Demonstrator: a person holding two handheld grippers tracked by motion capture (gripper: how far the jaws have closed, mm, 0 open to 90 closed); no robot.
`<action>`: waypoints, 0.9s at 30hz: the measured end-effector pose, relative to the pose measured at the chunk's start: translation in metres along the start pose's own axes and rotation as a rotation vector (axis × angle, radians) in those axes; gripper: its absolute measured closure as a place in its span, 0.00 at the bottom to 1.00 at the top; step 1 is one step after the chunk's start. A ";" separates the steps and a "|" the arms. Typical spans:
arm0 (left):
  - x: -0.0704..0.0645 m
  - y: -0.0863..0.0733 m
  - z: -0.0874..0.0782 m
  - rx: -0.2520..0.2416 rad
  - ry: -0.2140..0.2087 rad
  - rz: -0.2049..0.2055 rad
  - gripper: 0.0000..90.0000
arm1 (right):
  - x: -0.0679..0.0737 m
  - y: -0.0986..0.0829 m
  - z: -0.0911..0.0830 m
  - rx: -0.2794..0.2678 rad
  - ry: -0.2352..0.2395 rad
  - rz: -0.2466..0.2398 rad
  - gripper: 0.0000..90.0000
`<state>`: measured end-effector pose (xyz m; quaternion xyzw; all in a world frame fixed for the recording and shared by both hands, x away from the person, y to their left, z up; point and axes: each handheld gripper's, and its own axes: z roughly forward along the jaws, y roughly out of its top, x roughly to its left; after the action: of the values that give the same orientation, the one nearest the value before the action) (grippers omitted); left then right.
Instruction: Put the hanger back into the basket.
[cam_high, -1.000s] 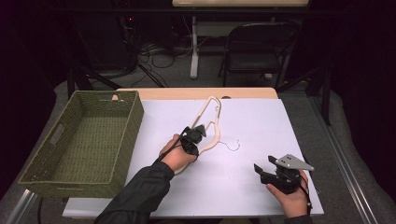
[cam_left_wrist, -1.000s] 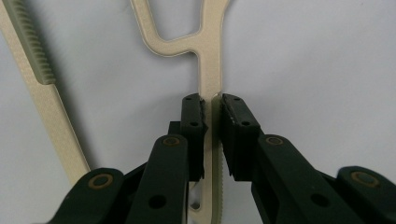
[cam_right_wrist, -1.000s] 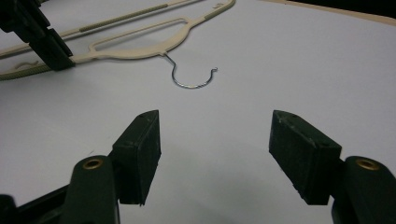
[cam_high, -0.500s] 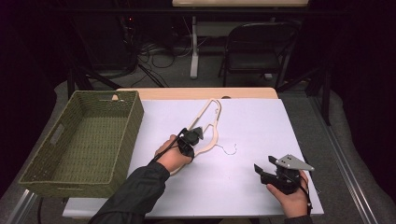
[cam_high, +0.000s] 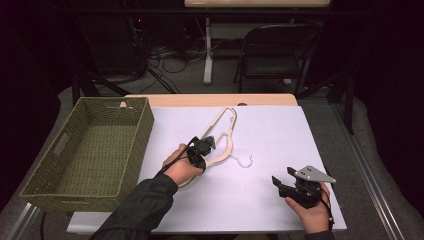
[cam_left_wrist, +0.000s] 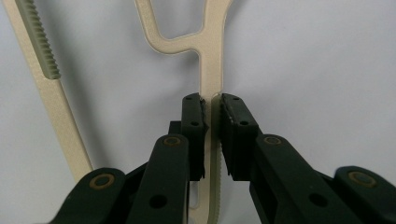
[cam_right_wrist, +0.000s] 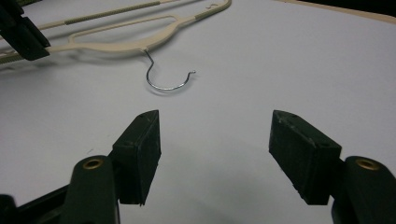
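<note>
left gripper sits mid-table on the white sheet, jaws pinched on one thin bar of the cream hanger. in the left gripper view the pads stand on either side of the ridged bar, touching it or very nearly; the fit looks tight enough to hold, though a hairline gap on the right pad cannot be ruled out.

hanger lies flat, long axis running diagonally from near the person's left hand up and away toward the far edge of the sheet. its wire hook points toward the person's right, just beside the body of the hanger.

right gripper rests near the front right of the table, jaws spread wide with nothing between them. in the right gripper view the hook lies ahead and slightly left of the open jaws, apart from them.

woven basket stands on the left of the table, well apart from the hanger, with bare sheet between. judged: the left gripper is the nearer one and already has the bar. the basket is shorter across than the hanger's span looks, so a catch on its rim is possible.
</note>
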<state>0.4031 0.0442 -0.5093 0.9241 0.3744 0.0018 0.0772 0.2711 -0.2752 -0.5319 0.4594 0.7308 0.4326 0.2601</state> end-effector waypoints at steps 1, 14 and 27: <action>0.000 -0.001 -0.002 -0.004 -0.001 0.001 0.90 | 0.000 0.000 0.000 -0.004 -0.001 0.001 0.38; 0.012 -0.019 -0.041 -0.126 -0.017 -0.026 0.89 | 0.000 -0.001 0.000 0.001 -0.002 0.002 0.38; 0.021 -0.035 -0.064 -0.170 -0.045 -0.074 0.89 | 0.000 -0.001 0.000 0.005 -0.002 0.003 0.38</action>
<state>0.3906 0.0924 -0.4525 0.8996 0.4048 0.0098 0.1637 0.2708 -0.2754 -0.5332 0.4616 0.7308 0.4309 0.2591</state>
